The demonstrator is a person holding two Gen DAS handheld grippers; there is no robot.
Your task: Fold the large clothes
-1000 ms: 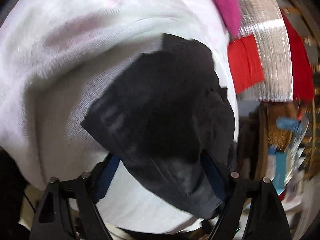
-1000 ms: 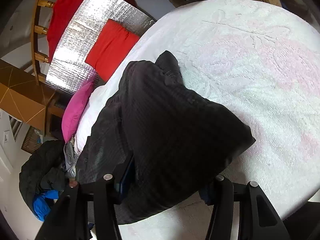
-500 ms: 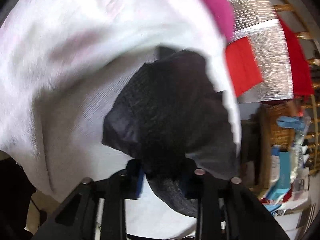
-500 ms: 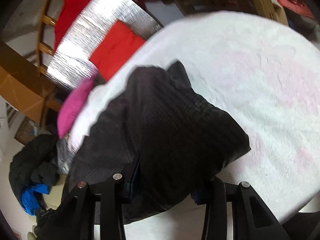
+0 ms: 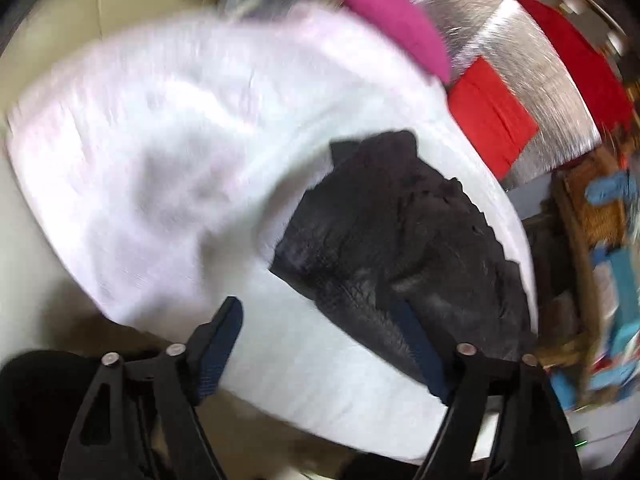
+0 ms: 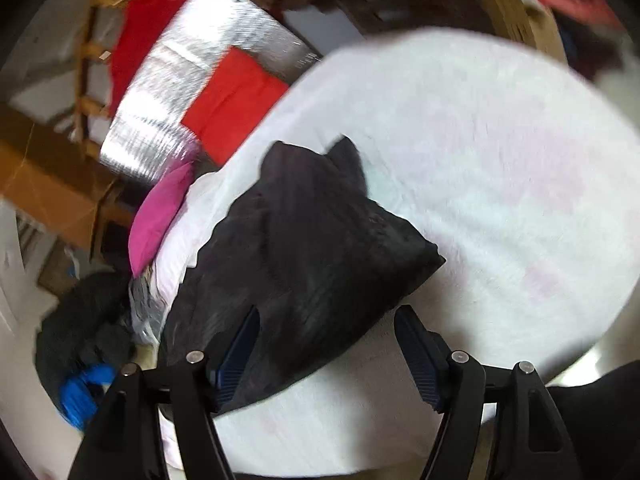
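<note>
Bedspread (image 6: 500, 160): garment (image 6: 320, 240) before tool (image 6: 326, 348).

The white blanket (image 6: 500, 168) serves as landmark. Off its far edge lies a silver foil sheet (image 6: 168, 92), with a folded red cloth (image 6: 232, 100) on the sheet's near part, just beside the blanket. A second red cloth (image 6: 148, 16) hangs over a wooden chair (image 6: 86, 52) beyond the foil. A pink pillow (image 6: 160, 216) sits at the blanket's corner. Next to that corner, lower down, is a dark heap of clothes (image 6: 84, 320) with something blue (image 6: 80, 388) in it. A wicker basket (image 5: 592, 216) stands past the blanket's edge.
</note>
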